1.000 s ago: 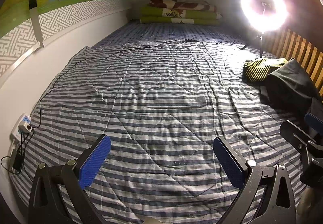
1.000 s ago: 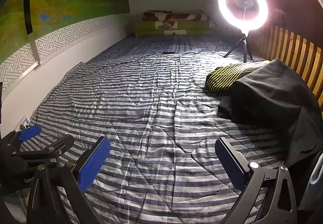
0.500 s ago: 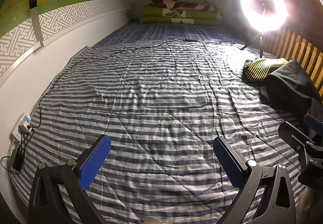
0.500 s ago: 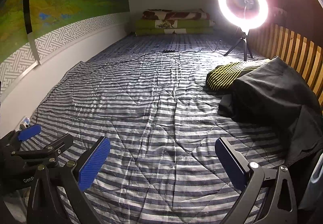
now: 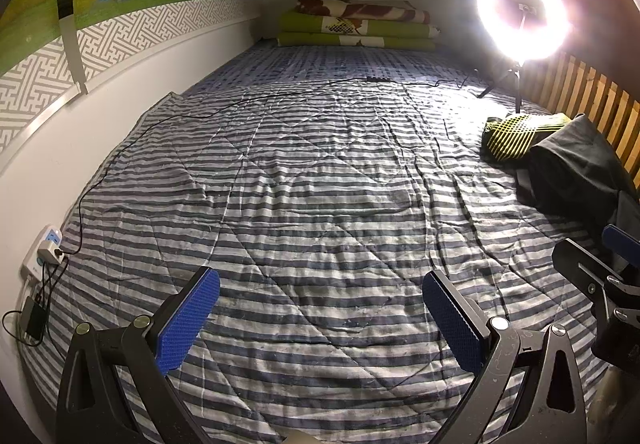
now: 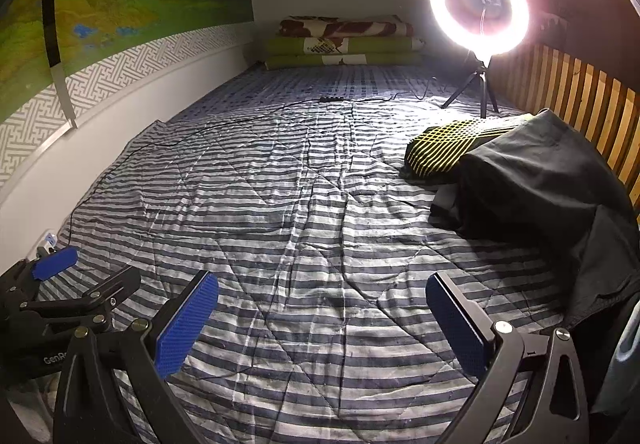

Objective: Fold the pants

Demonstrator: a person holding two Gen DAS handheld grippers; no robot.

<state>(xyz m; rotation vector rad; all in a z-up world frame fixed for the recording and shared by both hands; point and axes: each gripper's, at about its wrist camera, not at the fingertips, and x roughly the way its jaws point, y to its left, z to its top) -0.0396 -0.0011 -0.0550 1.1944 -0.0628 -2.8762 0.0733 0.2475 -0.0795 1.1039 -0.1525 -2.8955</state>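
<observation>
The pants [image 6: 536,188] lie in a dark heap at the right side of the bed, against the wooden slat rail [image 6: 580,96], draped partly over a yellow-and-black checked cloth [image 6: 448,148] on the heap's far side. I cannot make out waistband or legs in the heap, so nothing is folded yet, I judge; the step in hand is to fetch them.

My right tool [image 6: 320,328] hangs near the heap, on its near left, jaws spread wide and empty. My left tool [image 5: 320,324] is further left of the heap, also spread and holding nothing, over the bare striped quilt [image 5: 320,184].

To do this well, I would bring the right tool to the heap's near edge, pinch a single layer of dark fabric and not the checked cloth beneath, then draw the pants left onto the open quilt where both tools can reach. There I would find the waistband before folding.

Left of the heap a black cable [image 5: 240,104] crosses the quilt toward the wall; beyond the heap stands a ring light [image 6: 480,4] on a small tripod. Dragging cloth could catch either.
</observation>
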